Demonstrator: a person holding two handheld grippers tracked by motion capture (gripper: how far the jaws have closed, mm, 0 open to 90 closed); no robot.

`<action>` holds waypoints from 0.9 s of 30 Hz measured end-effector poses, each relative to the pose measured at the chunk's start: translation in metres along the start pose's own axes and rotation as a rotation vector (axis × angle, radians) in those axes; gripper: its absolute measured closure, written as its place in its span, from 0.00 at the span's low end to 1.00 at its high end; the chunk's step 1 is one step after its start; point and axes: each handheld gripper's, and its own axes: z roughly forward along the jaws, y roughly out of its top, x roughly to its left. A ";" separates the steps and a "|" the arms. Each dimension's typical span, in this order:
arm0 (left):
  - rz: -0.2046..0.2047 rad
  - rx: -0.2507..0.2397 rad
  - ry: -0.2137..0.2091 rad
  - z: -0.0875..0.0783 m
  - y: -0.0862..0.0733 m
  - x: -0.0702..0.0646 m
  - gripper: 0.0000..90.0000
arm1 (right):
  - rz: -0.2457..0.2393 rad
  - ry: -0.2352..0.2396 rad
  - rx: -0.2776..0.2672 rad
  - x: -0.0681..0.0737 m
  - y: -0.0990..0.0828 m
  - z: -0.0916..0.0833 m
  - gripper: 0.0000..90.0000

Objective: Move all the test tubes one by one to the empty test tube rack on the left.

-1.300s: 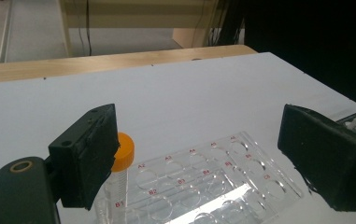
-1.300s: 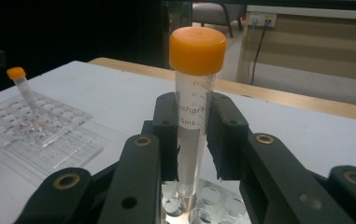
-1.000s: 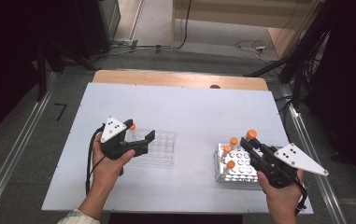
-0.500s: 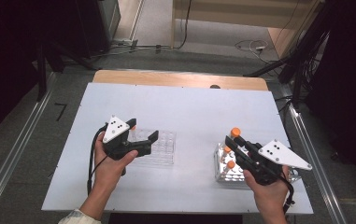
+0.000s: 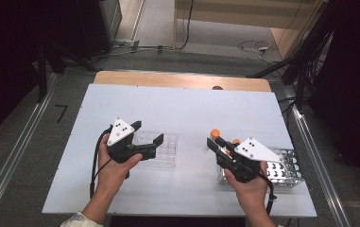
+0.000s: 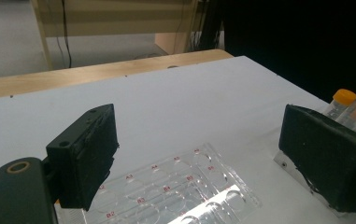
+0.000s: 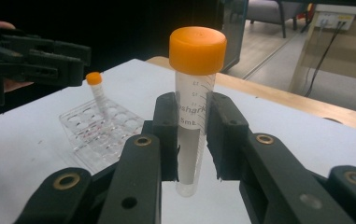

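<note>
Tube (image 7: 192, 116) with orange cap, clamped upright between the pads of the right tongs (image 7: 193, 135), lifted clear of the white tabletop (image 7: 283, 121); printed scale readable just under the cap. Seen from above, same right tongs (image 5: 215, 142) gripped in the right hand (image 5: 248, 189), orange cap at the tip, positioned between the two racks. Just behind that hand, a metal rack (image 5: 286, 170) full of holes near the tabletop's right edge, one more orange-capped tube (image 5: 236, 142) poking up beside the tongs. Further left, left tongs (image 5: 147, 137) spread wide, nothing between the pads, hovering over a clear plastic rack (image 5: 166, 151), held by the left hand (image 5: 114, 168). In the left gripper view, clear rack (image 6: 180, 186) lying flat below the open jaws, small red labels beside its wells. In the right gripper view, a small orange-capped tube (image 7: 96, 93) standing tilted in that clear rack (image 7: 101, 130). Beyond, a wooden strip (image 5: 182, 80) along the tabletop's far edge, then grey floor (image 5: 225, 47) with cables.
</note>
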 end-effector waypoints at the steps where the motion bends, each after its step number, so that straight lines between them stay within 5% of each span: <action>1: 0.000 0.002 -0.001 0.000 0.000 0.000 0.14 | -0.005 0.004 0.004 0.001 -0.001 0.002 0.80; 27: 0.016 0.002 -0.083 0.002 -0.003 -0.020 0.15 | -0.053 0.062 0.100 0.035 -0.018 0.047 0.80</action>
